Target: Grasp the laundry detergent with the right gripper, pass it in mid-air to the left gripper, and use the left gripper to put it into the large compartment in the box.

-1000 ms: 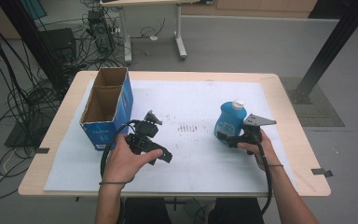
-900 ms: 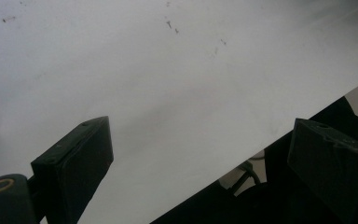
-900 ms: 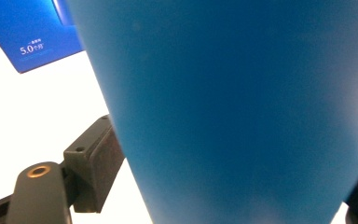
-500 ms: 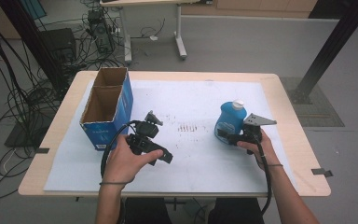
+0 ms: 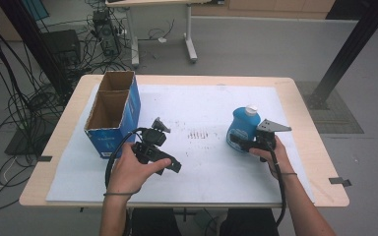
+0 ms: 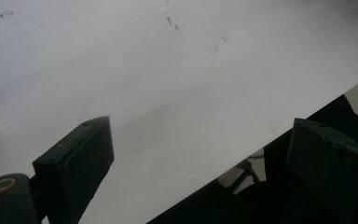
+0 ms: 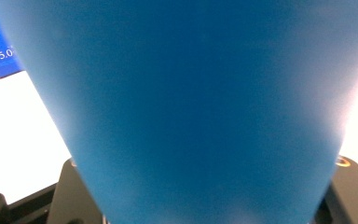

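— Where is the squat blue plastic bottle with the white cap (image 5: 243,127)?

— Upright on the white sheet (image 5: 206,105) that covers the wooden bench (image 5: 305,118), toward its right side. In the right gripper view the blue bottle (image 7: 191,107) sits between the black jaws.

— And the right claw (image 5: 237,142)?

— It has just been closing, and its jaws now press the bottle's lower body from both sides. The person's right hand (image 5: 270,152) holds it from behind.

— The left claw (image 5: 156,129)?

— Jaws apart, nothing between them, held in the left hand (image 5: 135,169) above the sheet, well apart from the bottle. In the left gripper view the left claw (image 6: 200,154) points at bare sheet near the bench's edge.

— Anything else?

— A blue cardboard box with two open compartments (image 5: 112,115) stands just beside the left claw, at the sheet's left.
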`<action>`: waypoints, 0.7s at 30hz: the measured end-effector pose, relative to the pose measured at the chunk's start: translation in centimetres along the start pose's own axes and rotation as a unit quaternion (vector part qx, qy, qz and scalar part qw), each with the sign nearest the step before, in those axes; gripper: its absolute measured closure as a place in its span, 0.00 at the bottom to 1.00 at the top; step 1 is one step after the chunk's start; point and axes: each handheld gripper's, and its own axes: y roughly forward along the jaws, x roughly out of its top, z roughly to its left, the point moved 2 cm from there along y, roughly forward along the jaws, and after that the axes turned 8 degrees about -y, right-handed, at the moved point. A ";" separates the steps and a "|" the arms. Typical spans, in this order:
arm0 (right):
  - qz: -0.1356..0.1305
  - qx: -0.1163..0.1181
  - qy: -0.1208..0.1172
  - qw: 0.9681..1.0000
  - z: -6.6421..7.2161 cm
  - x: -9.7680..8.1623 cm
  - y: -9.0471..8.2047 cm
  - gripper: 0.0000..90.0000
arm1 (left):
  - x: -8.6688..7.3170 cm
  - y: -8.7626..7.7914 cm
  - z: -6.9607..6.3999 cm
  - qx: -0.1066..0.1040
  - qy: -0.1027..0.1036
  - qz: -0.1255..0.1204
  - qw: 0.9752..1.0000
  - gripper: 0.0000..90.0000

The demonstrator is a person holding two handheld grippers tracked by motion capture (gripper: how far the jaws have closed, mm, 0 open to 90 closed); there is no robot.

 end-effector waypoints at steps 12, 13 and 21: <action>0.003 -0.001 -0.009 1.000 0.0 0.1 0.0 0.44 | 0.0 0.0 -0.1 -0.001 0.003 0.001 1.000 0.09; 0.003 0.000 -0.009 1.000 0.0 0.1 0.0 0.44 | 0.0 0.0 -0.1 0.000 0.003 0.001 1.000 0.08; 0.003 0.000 -0.012 1.000 0.0 0.0 0.0 0.44 | 0.2 0.1 -0.2 0.000 0.003 0.003 1.000 0.08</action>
